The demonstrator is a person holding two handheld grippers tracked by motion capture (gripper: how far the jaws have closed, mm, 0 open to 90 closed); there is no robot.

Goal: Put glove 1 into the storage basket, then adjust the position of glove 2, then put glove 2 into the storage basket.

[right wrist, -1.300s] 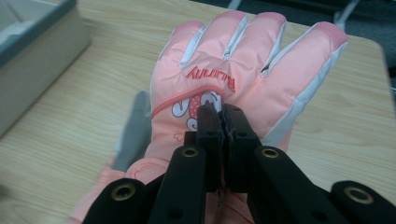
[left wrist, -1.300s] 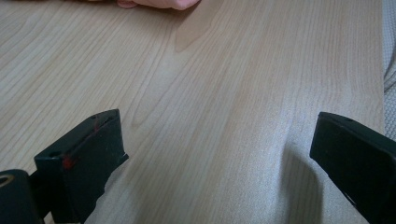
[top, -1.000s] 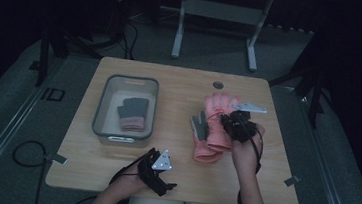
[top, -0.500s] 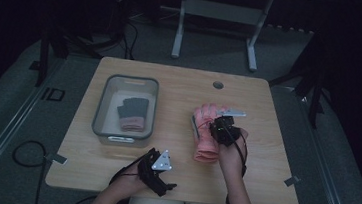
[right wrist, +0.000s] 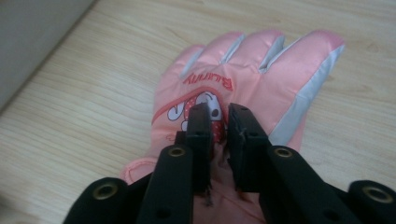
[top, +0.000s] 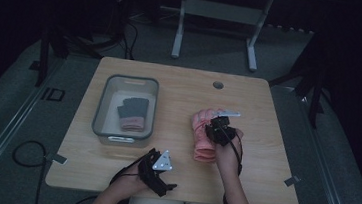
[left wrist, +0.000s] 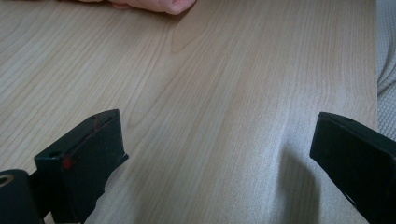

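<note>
One pink glove pinched, bin next

One pink ski glove (right wrist: 233,88) lies flat on the table (top: 262,180), its back pinched between the right gripper (right wrist: 219,122) jaws. Left gripper (left wrist: 219,154) idles wide apart. Probably next: lift it leftward into the clear bin (top: 102,105).

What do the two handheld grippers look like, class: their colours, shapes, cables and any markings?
Both are black. The left gripper carries a grey three-cornered plate on top, and its blocky jaws show small red marks on one. The right gripper has flat, squared jaws on arms with brass-coloured rivets. A black cable trails from it along the forearm.
</note>
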